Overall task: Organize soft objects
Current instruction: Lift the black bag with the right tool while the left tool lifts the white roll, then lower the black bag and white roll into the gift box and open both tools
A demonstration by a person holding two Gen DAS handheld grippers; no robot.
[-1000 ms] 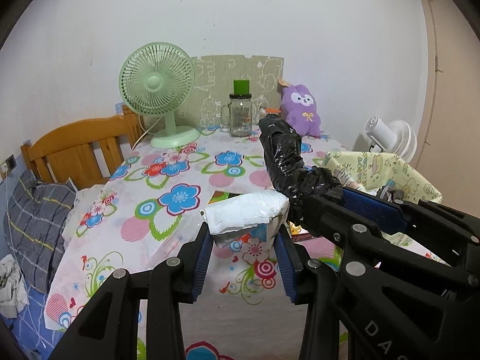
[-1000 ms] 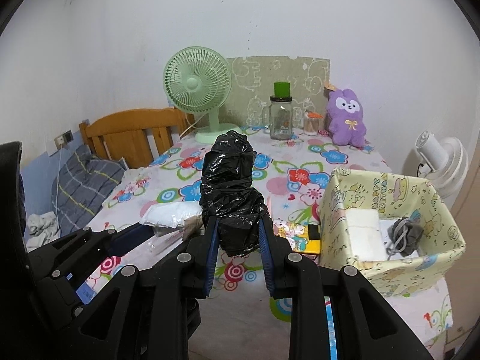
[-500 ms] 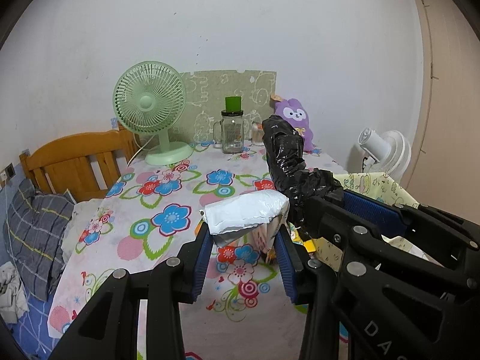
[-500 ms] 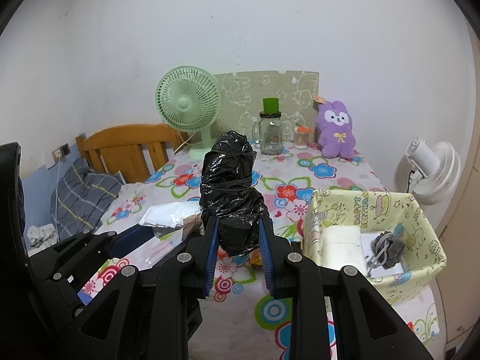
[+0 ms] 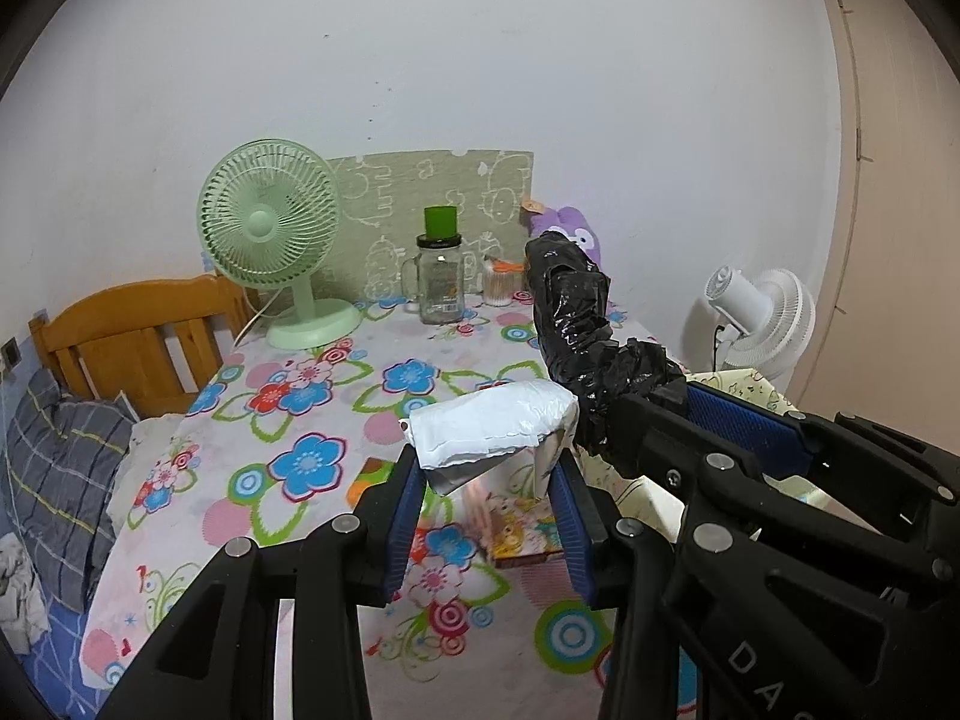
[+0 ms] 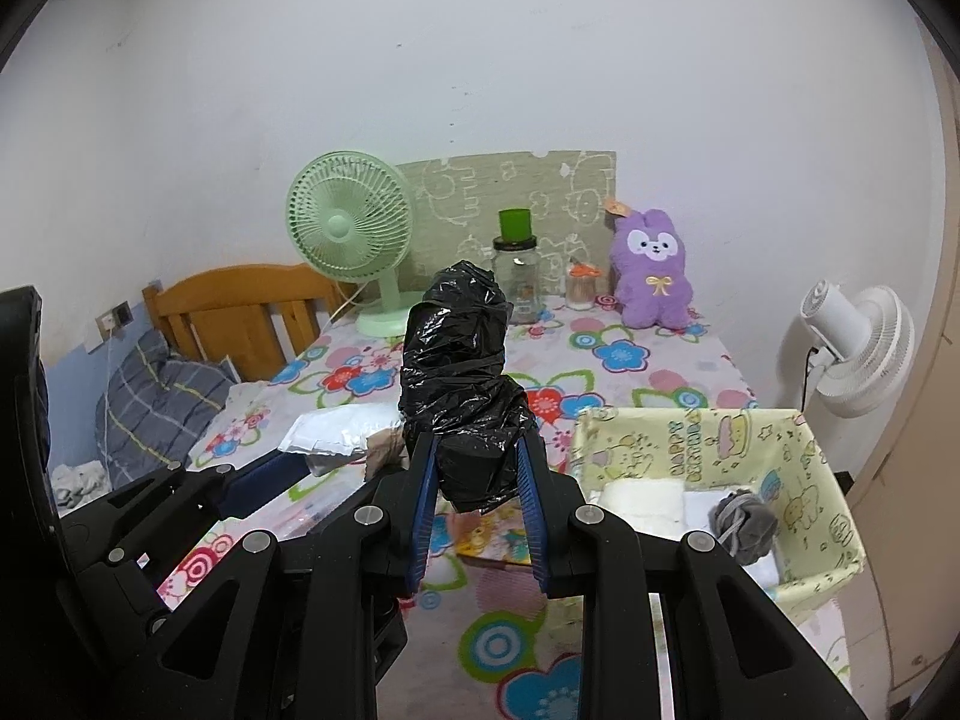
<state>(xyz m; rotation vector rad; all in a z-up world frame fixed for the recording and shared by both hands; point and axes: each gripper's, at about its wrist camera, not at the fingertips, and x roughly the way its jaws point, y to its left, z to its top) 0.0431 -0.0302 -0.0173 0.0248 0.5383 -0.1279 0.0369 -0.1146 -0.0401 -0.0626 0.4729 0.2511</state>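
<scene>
My left gripper (image 5: pixel 485 480) is shut on a white soft packet (image 5: pixel 489 429) and holds it above the flowered table. My right gripper (image 6: pixel 477 483) is shut on a crumpled black plastic bag (image 6: pixel 462 384), held upright above the table; the bag also shows in the left wrist view (image 5: pixel 576 318). The white packet shows at the left in the right wrist view (image 6: pixel 339 432). A yellow fabric basket (image 6: pixel 822 480) stands at the right and holds white folded cloths (image 6: pixel 645 495) and a grey bundle (image 6: pixel 741 519).
A green fan (image 6: pixel 348 228), a glass jar with green lid (image 6: pixel 517 282), a small jar (image 6: pixel 581 288) and a purple plush rabbit (image 6: pixel 654 270) stand at the table's back. A small colourful book (image 6: pixel 489 543) lies below the grippers. A white fan (image 6: pixel 852 336) stands right, a wooden bed (image 6: pixel 240 312) left.
Both grippers have risen and pulled back from the table, still holding the packet and the bag. The basket now lies lower in the right wrist view.
</scene>
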